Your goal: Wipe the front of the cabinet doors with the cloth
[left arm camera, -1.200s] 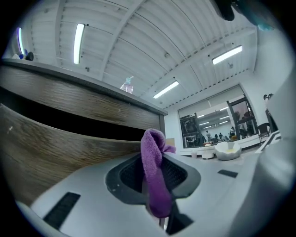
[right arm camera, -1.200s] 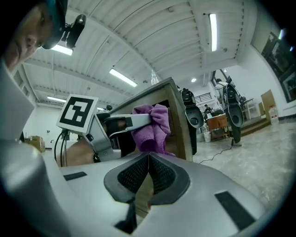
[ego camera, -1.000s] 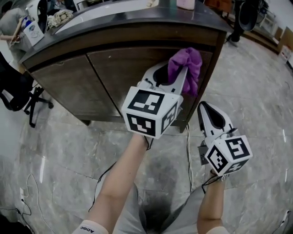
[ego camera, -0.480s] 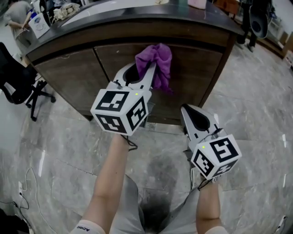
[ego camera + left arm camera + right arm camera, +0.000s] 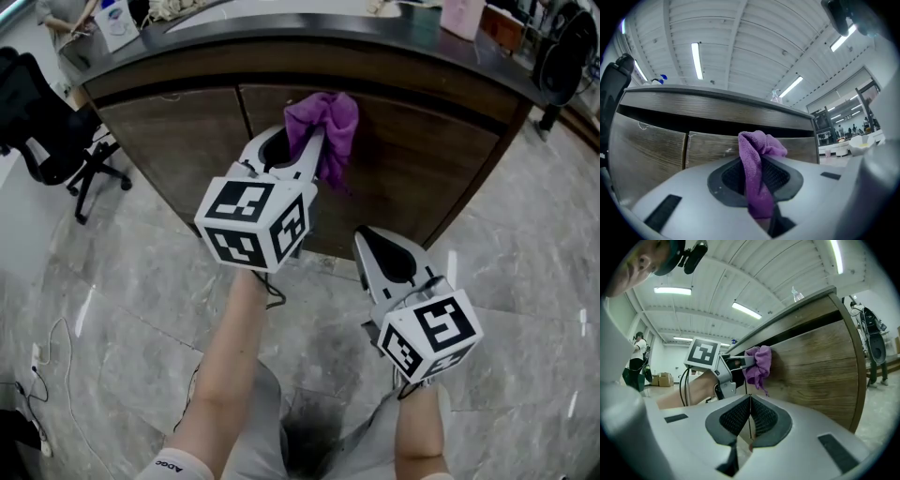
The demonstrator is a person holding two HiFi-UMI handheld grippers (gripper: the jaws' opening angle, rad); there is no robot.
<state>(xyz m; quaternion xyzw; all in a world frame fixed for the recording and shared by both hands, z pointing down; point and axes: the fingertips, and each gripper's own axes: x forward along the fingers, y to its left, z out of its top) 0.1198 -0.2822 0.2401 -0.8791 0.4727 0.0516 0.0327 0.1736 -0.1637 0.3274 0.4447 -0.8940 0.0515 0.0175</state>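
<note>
Left gripper (image 5: 309, 155) is clamped on the purple cloth (image 5: 326, 122), bunched against the cabinet (image 5: 422, 178) front, high up near its top edge. Right gripper (image 5: 366, 239) is pinched closed on nothing, low before the cabinet. Wiping looks under way. Next, I'd say: keep pressure on and sweep across the door.

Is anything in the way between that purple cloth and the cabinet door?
Nothing visible. The left gripper holds the cloth right up against the door, and the right gripper view shows no gap between them.
</note>
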